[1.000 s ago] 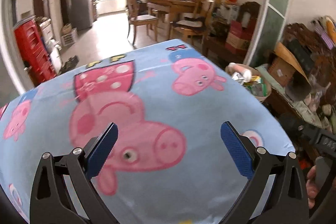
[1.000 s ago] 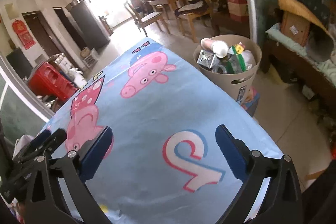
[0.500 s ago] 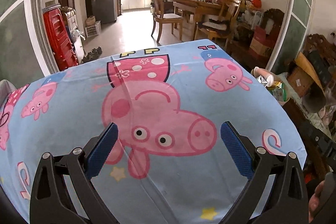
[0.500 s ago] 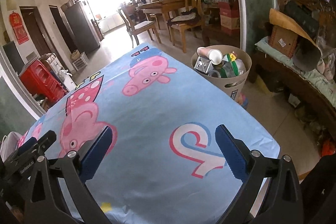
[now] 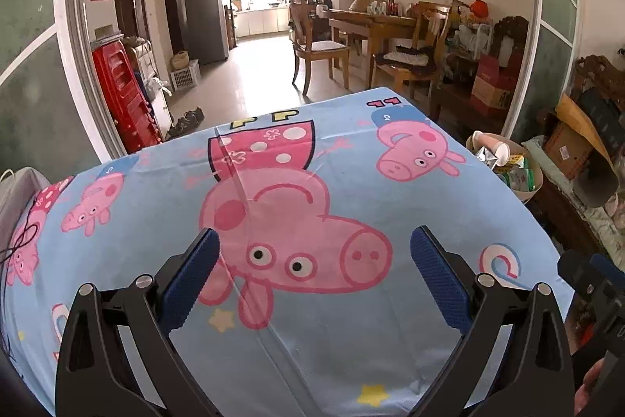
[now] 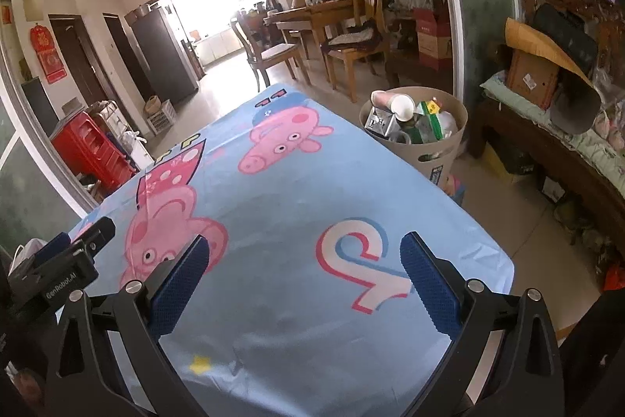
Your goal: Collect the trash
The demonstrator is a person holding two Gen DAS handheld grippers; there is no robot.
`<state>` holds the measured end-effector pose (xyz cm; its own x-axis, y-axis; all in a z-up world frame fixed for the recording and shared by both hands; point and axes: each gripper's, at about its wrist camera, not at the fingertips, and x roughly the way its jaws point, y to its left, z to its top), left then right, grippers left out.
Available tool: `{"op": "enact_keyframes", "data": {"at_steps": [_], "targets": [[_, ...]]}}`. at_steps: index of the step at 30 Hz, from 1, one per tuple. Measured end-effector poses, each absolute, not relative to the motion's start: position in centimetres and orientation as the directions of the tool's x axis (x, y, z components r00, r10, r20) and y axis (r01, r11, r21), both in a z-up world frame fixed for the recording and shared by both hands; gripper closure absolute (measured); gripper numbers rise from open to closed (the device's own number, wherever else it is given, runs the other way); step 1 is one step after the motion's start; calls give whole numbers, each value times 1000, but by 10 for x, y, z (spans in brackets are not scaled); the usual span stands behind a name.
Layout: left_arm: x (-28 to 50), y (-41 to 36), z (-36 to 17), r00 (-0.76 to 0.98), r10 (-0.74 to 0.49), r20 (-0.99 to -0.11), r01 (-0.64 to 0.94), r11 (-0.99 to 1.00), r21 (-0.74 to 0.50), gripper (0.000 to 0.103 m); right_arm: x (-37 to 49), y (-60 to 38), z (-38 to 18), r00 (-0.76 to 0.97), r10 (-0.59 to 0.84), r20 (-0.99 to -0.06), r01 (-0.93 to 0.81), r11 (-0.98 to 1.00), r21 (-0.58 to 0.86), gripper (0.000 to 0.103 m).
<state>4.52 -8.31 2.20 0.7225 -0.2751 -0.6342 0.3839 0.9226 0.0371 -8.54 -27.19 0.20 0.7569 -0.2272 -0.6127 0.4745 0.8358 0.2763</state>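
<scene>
Both tools rose; only right view shows whole trash bin (image 6: 437, 159).

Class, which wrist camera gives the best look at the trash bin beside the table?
The right wrist view: the trash bin shows whole, with its wall and the cup and cartons inside. The left wrist view shows only its top at the table's edge; the tablecloth hides the rest.

Both grippers (image 5: 314, 274) (image 6: 304, 276): black frames w/ silver screws, blue textured pads (image 5: 189, 276); "GenRobot.AI" marking.
</scene>
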Motion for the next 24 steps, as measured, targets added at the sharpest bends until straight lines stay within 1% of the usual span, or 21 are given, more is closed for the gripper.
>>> {"op": "enact_keyframes", "data": {"at_steps": [8, 13, 16, 19, 24], "targets": [[40, -93, 24, 725, -281, -629, 403, 913, 56, 6, -93, -278, 7, 773, -253, -582, 484, 828, 283, 9], [37, -102, 25, 712, -301, -634, 430, 901, 55, 6, -97, -293, 3, 756, -273, -595, 522, 799, 297, 9], [35, -107, 27, 712, -293, -638, 431, 900, 69, 6, -100, -297, 4, 752, -276, -598, 531, 792, 302, 9], [33, -106, 34, 732, -275, -623, 408, 910, 78, 6, -99, -297, 8, 757, -274, -593, 521, 800, 296, 9], [39, -105, 40, 725, -251, -641, 384, 920, 75, 6, -88, -304, 16, 761, -267, -592, 503, 819, 276, 9]]}}
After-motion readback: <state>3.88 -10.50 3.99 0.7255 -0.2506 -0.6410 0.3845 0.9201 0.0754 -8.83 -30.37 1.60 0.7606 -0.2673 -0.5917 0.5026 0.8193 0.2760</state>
